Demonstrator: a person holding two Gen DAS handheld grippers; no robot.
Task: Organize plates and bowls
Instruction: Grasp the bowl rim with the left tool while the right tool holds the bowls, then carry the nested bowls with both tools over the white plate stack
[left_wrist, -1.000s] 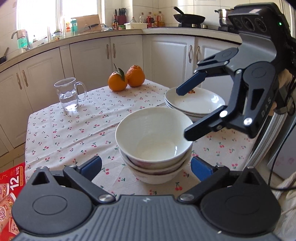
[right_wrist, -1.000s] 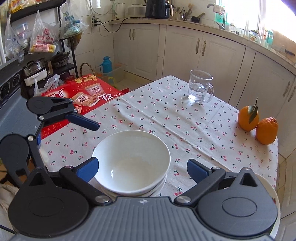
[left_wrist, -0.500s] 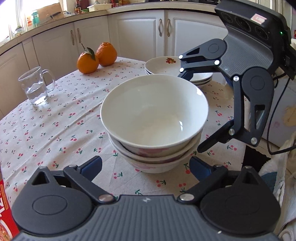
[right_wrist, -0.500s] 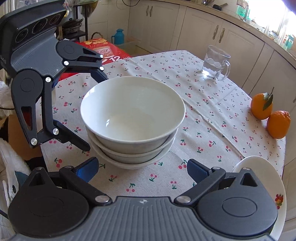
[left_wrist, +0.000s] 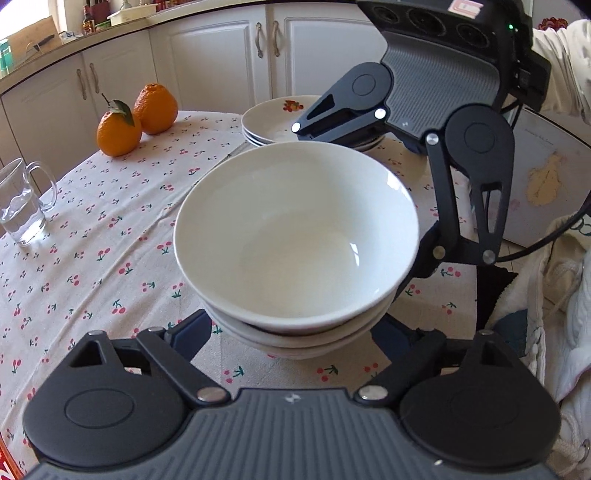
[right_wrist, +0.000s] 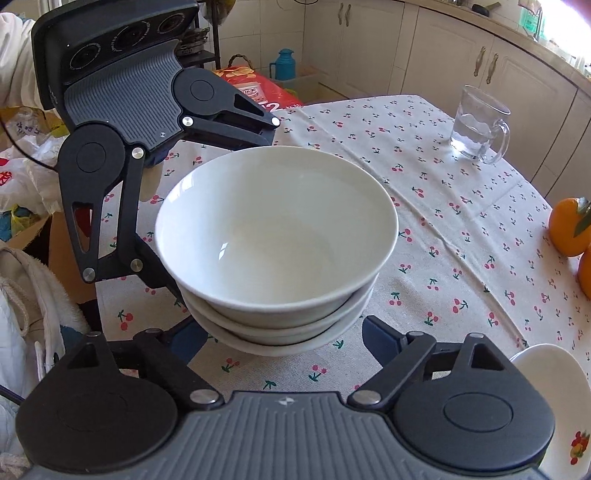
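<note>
Bowls (left_wrist: 295, 243) stand nested in one stack at the centre of both views, on the cherry-print tablecloth (left_wrist: 92, 236). The left gripper (left_wrist: 291, 332) has its jaws spread wide, one blue finger on each side of the stack's base at the bottom of its frame; whether the pads touch the lowest bowl is probably not possible to tell, because the stack hides their tips. The right gripper (right_wrist: 284, 339) is parted in the same way around the stack from the opposite side. In the left wrist view the right gripper's body covers part of the stack of plates (left_wrist: 269, 122) at upper centre. Two oranges (left_wrist: 135, 118) sit at upper left, and a glass mug (left_wrist: 22, 206) with water stands at the left edge.
</note>
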